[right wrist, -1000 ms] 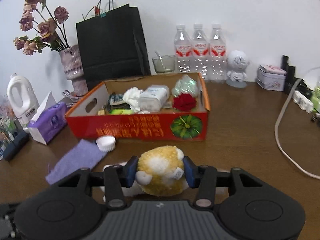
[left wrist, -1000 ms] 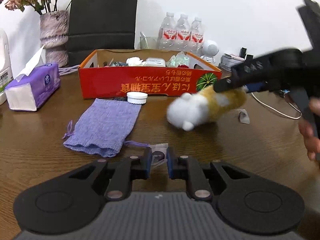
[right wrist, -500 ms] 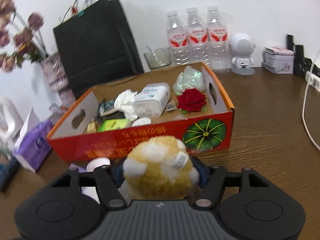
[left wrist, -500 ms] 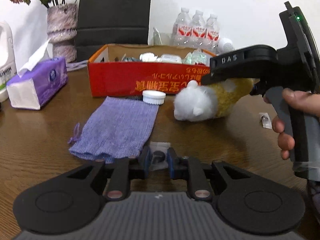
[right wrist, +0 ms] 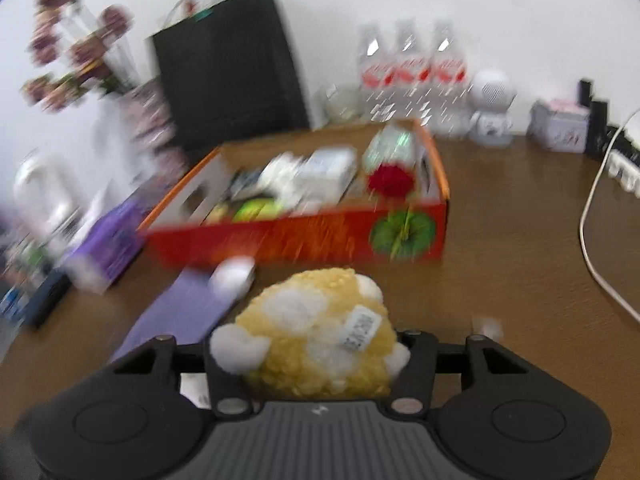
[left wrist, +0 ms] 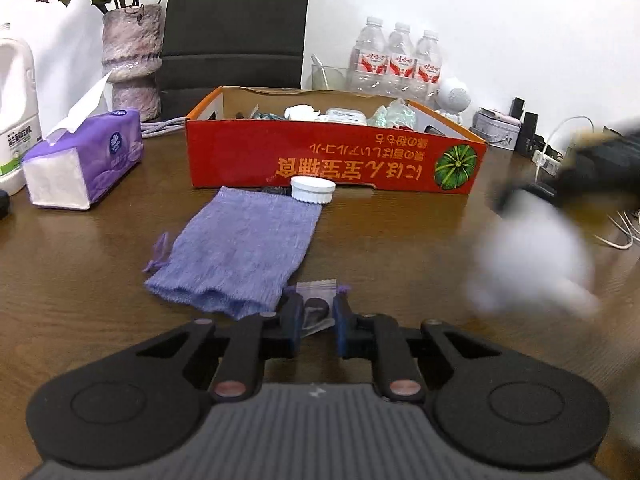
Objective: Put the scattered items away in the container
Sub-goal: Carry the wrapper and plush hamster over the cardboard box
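The red cardboard box (left wrist: 336, 160) (right wrist: 304, 236) stands on the brown table and holds several small items. My right gripper (right wrist: 308, 356) is shut on a yellow and white plush toy (right wrist: 316, 340), in front of the box; the toy shows blurred at the right in the left wrist view (left wrist: 532, 252). My left gripper (left wrist: 316, 316) is shut on a small clear plastic bag (left wrist: 316, 308) at the table surface. A purple knitted pouch (left wrist: 240, 252) lies flat just ahead of it. A white cap (left wrist: 313, 189) sits against the box front.
A purple tissue pack (left wrist: 84, 160), a white jug (left wrist: 16, 108) and a flower vase (left wrist: 132, 60) stand at the left. A black bag (left wrist: 236, 28), water bottles (left wrist: 396, 60), a white speaker (left wrist: 454, 96), a tin (right wrist: 560, 124) and white cables (right wrist: 592, 216) line the back and right.
The right gripper with the plush toy has swung fast, from beside the box to lower and nearer at the right of the left wrist view. The left gripper stays shut on the bag.
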A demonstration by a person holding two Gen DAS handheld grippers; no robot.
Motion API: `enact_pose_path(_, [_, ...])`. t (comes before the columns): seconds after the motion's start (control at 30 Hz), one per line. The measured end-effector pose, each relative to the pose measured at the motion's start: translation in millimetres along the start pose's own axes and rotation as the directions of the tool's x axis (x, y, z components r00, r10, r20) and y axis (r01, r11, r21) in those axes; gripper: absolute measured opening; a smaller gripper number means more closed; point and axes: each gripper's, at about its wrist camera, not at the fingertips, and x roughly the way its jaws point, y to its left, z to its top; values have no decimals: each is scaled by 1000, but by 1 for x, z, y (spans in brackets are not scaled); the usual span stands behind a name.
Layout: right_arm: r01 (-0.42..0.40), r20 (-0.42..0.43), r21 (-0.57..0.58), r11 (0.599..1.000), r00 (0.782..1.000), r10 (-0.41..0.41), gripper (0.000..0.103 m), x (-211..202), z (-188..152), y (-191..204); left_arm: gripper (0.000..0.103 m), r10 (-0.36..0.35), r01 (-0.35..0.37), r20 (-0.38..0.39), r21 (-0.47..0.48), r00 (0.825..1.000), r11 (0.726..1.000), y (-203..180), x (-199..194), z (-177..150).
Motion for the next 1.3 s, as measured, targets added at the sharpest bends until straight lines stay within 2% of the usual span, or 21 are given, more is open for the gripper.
enact_pose_path(0.1, [-16,-103,-5,1000,995,16,53,-26,-20,-8,16,-30,30,7,11,1000,999,-7,-10,-4])
enact_pose_path(0.2, [37,-119,14,999,992,-35,65,-13,-28,-13,16,-37,37,11,30,999,999,-19,-14,-4])
enact_pose_path(0.23, [69,-105,24,997,992,-66,77,-2,-30,-14,17,-36,36,13,39,999,999,-22,-15,-5])
enact_pose_path(0.33, [132,-26,36,991,991,-131,79,26,-31,-14,17,-21,20,25,52,999,998,-24,-24,-7])
enact_pose_path(0.4, [108,18,70,992,994,-110,78,24,-29,-16,17,-10,9,29,48,1000,999,-21,-29,-9])
enact_pose_path(0.47, [34,90,89,995,995,-42,79,6,-28,-19,17,-2,1,27,39,1000,999,-18,-31,-12])
enact_pose_path(0.5, [8,119,84,996,993,-18,81,-5,-27,-20,17,4,-5,20,32,1000,999,-16,-30,-13])
enact_pose_path(0.53, [-3,138,69,998,990,-6,89,-15,-28,-22,17,11,-11,12,24,1000,1000,-14,-28,-13])
enact_pose_path(0.6, [26,105,32,999,994,-29,92,-22,-29,-22,17,15,-15,3,16,1000,1000,-13,-23,-13])
enact_pose_path(0.73, [65,1,25,998,998,-65,89,-1,-40,-22,18,19,-19,-7,20,1000,1000,-16,-14,-12])
enact_pose_path(0.8, [75,-15,57,996,997,-74,76,10,-43,-24,18,30,-30,-4,37,1000,999,-18,-13,-12])
enact_pose_path(0.87, [72,-31,76,995,997,-69,54,19,-41,-25,16,31,-31,0,41,1000,999,-18,-12,-12])
enact_pose_path(0.97, [109,-52,-1,994,993,-108,47,27,-33,-12,14,48,-49,18,47,999,998,-19,-14,-9])
enact_pose_path(1.03, [87,-23,-20,996,996,-88,46,20,-29,-6,14,45,-47,49,43,998,998,-19,-18,1])
enact_pose_path(1.1, [41,37,8,999,998,-42,46,7,-16,-10,14,21,-26,96,47,995,999,-19,-21,22])
enact_pose_path(1.17, [5,129,42,999,992,-10,47,-6,8,-18,14,8,-19,154,74,988,997,-21,-20,51])
enact_pose_path(1.23, [9,211,65,998,977,-22,47,-9,40,-24,14,0,-17,188,92,982,996,-21,-10,83])
enact_pose_path(1.3, [24,253,86,996,966,-45,47,1,76,-30,14,13,-31,192,89,981,996,-17,13,117])
